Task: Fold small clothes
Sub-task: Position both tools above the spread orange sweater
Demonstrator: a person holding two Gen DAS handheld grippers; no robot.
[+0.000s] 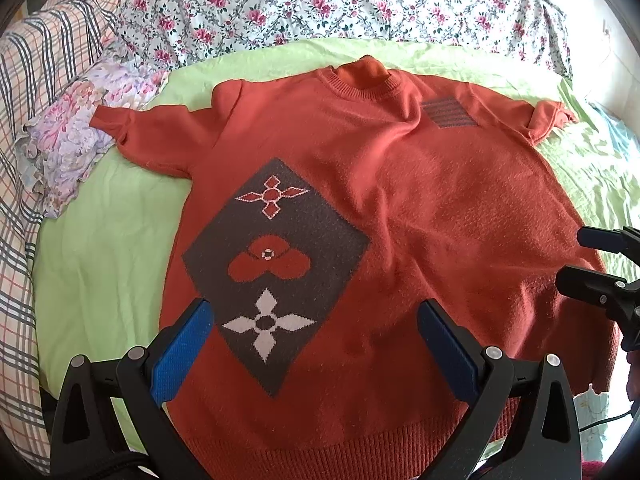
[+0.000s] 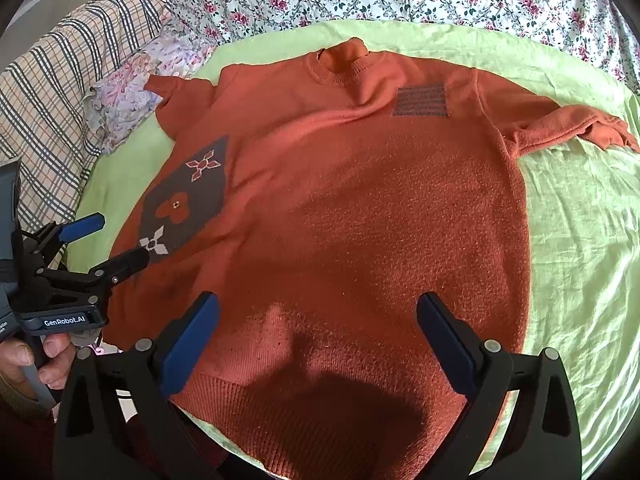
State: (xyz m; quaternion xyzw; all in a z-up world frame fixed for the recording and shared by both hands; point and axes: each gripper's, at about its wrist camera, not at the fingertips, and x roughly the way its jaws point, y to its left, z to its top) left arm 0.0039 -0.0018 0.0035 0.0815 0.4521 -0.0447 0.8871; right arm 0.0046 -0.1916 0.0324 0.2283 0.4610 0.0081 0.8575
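Note:
An orange-red knit sweater [image 1: 400, 208] lies spread flat, front up, on a light green sheet [image 1: 100, 280], collar far, ribbed hem near. It has a grey diamond patch with flower motifs [image 1: 276, 268] and a small striped patch near the collar [image 1: 448, 112]. My left gripper [image 1: 316, 320] is open above the lower left of the sweater, over the diamond patch. My right gripper [image 2: 318, 316] is open above the sweater [image 2: 360, 208] near its hem. Each gripper shows in the other's view: the right one [image 1: 596, 264] at the right edge, the left one [image 2: 108, 240] at the left edge. Neither holds cloth.
A flowered quilt [image 1: 320, 0] lies along the far side of the bed. A plaid blanket [image 1: 28, 120] and a small pastel flowered garment [image 1: 80, 132] lie at the left by the sweater's left sleeve. Green sheet [image 2: 580, 240] shows to the right of the sweater.

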